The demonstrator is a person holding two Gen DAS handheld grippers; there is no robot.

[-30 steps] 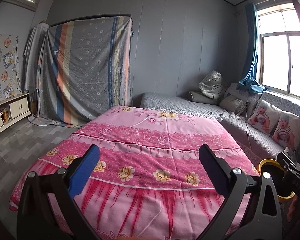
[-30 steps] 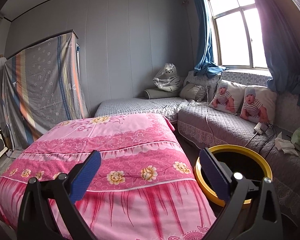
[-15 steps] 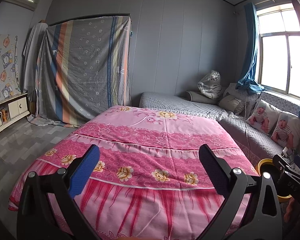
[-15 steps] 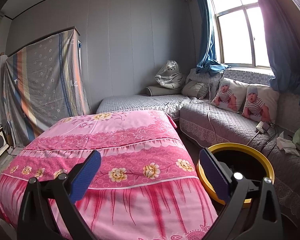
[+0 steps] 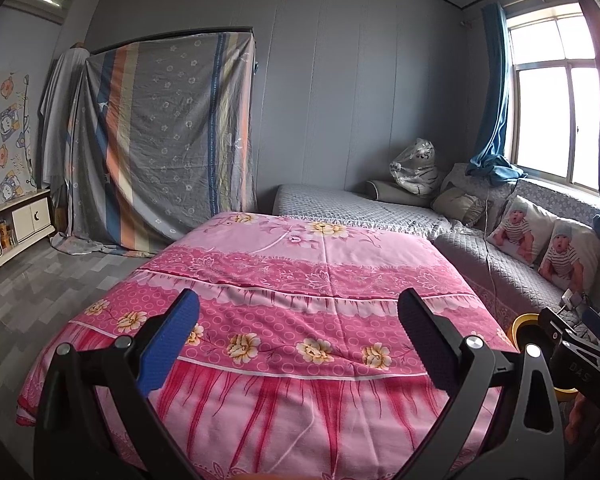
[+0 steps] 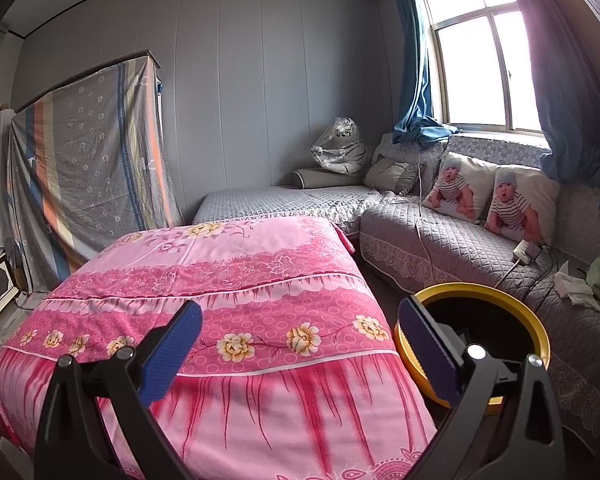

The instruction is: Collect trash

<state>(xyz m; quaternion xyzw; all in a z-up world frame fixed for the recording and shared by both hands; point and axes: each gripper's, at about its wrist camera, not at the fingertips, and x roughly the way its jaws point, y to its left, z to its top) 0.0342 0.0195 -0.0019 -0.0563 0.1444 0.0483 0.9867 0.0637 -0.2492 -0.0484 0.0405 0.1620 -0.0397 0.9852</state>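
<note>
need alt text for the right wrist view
Open right gripper hovers over a pink floral bedspread, a yellow-rimmed bin just right of it. Crumpled white tissue lies on the grey quilted sofa under the window.

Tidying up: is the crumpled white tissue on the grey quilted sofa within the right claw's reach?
Probably yes: the right claw is open and empty, with nothing covering the crumpled white tissue.

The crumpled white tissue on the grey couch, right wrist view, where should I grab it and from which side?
Pinch the raised, peaked fold at the top of the crumpled white tissue, coming down from above. It lies loose on the flat grey couch seat, so its edges offer little to grip.
</note>
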